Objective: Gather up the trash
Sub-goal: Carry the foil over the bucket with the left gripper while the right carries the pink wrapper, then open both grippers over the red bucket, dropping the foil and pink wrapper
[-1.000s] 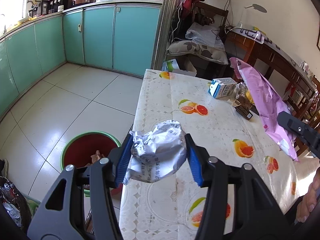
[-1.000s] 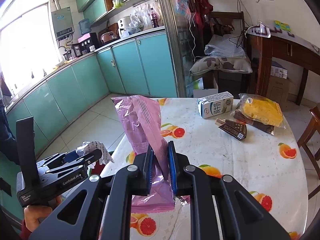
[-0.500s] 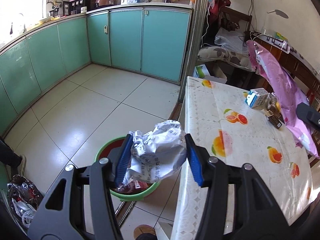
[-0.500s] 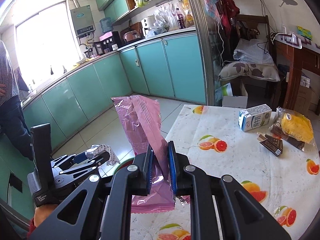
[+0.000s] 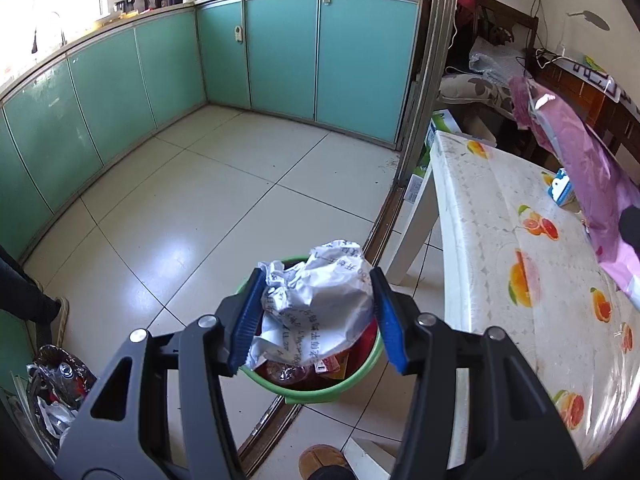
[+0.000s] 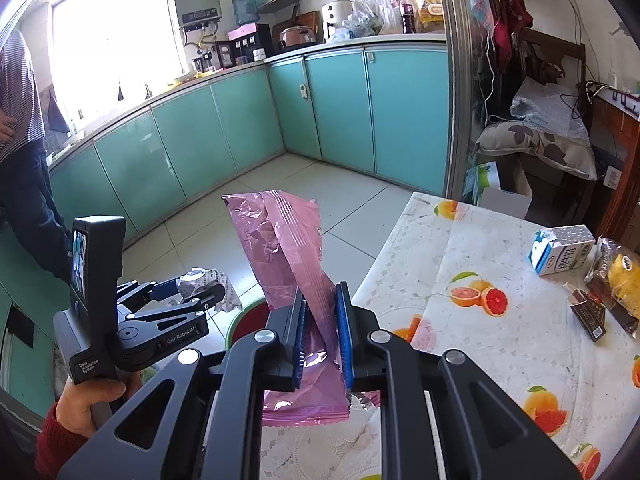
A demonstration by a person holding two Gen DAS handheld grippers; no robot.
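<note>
My left gripper (image 5: 316, 312) is shut on a crumpled white printed paper wrapper (image 5: 320, 316), held right above a green-rimmed red bin (image 5: 332, 390) with trash inside, on the floor beside the table. In the right wrist view that left gripper (image 6: 192, 294) with the paper wrapper (image 6: 200, 280) hangs over the bin (image 6: 248, 320). My right gripper (image 6: 322, 328) is shut on a tall pink foil bag (image 6: 288, 256), near the table's left edge. The pink bag (image 5: 580, 168) also shows at the right of the left wrist view.
The fruit-patterned table (image 6: 480, 320) carries a milk carton (image 6: 562, 250), a dark cigarette pack (image 6: 586, 314) and a yellow snack in clear wrap (image 6: 622, 276). Teal cabinets (image 5: 280, 48) line the tiled floor (image 5: 192, 208). A person (image 6: 20, 140) stands at far left. A shoe (image 5: 324, 460) is below.
The left gripper has swung left off the table with the paper wrapper and now hangs over the bin. The right gripper keeps the pink bag and has shifted left too.
</note>
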